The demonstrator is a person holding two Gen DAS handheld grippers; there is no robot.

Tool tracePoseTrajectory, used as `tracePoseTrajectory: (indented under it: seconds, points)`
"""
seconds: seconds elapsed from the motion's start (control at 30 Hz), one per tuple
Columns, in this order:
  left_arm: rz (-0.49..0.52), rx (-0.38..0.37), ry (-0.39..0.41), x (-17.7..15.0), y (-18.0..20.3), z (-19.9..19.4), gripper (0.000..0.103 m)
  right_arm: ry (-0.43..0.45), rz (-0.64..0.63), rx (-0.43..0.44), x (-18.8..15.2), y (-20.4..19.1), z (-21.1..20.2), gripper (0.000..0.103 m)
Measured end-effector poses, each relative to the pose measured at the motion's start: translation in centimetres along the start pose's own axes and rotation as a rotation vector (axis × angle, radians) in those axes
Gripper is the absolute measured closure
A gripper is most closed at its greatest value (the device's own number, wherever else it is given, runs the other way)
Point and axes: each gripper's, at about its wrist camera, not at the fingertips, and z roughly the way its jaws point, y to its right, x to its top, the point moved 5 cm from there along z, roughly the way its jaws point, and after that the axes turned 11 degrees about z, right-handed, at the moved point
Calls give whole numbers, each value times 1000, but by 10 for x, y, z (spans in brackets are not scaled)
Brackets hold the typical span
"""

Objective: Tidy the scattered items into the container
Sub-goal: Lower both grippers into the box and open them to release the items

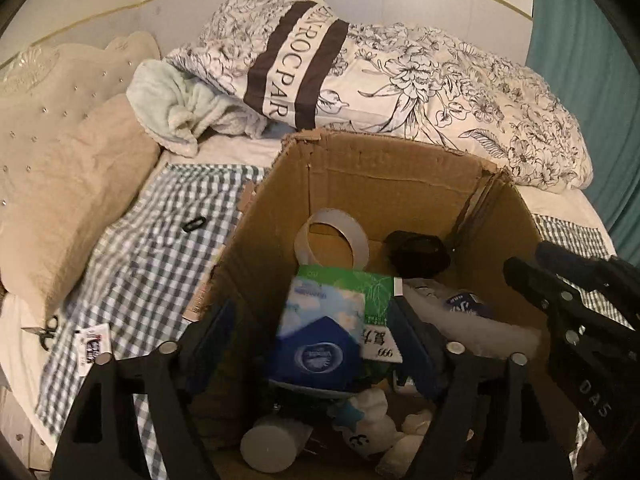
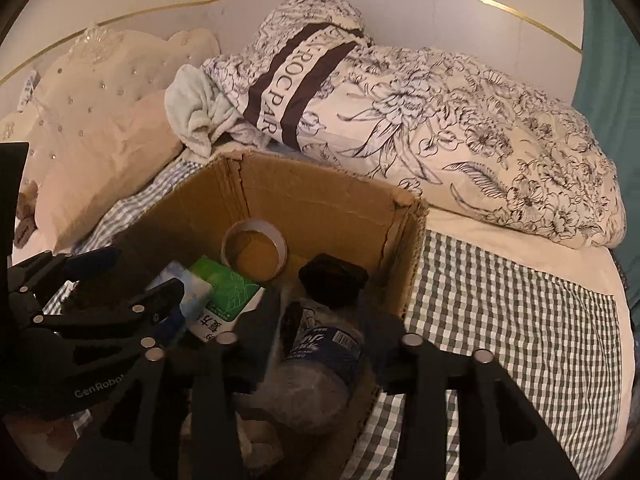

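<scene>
A: Where do the things stand?

B: A cardboard box (image 1: 384, 176) sits open on a checked bed cover (image 1: 160, 240), and most of the clutter lies inside it. A roll of tape (image 1: 332, 236) leans against the far wall of the box, with a black object (image 1: 418, 256) to its right.

A: And the left gripper?

B: The left gripper (image 1: 320, 340) hangs over the near part of the box with its jaws well apart. A blue tissue pack (image 1: 320, 336) lies between them. I see no pad pressing on it; it looks loose, resting partly on a green and white packet (image 1: 360, 284).

A: The right one?

B: The right gripper (image 2: 320, 320) is over the box's right side, jaws parted. A clear plastic bottle (image 2: 316, 364) with a dark label lies lengthwise between them, in the box. The fingers stand off its sides, so it is not gripped.

A: Anything else in the box?

B: Near the front, a grey cylinder (image 1: 272, 448) and a small white soft toy (image 1: 372, 432).

A: What is still outside?

B: On the checked cover to the left of the box: a small black ring (image 1: 193, 224), a little printed packet (image 1: 94, 346) and small scissors (image 1: 44, 330) near the left edge. Beyond the box lie a floral duvet (image 1: 440, 92), a pale green towel (image 1: 176, 108) and a beige pillow (image 1: 68, 200)
</scene>
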Motion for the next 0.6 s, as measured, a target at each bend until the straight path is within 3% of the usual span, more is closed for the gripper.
tracePoseTrajectory:
  seconds: [0.27, 0.4, 0.6]
  points:
    - [-4, 17, 52, 12, 1, -35, 22, 54, 24, -6, 10, 9, -35, 60]
    - [-4, 26, 93, 19, 4, -60, 20, 102, 38, -4, 18, 14, -62, 47]
    - [0, 40, 150, 30, 11, -94, 15, 168, 45, -13, 27, 21, -99, 38]
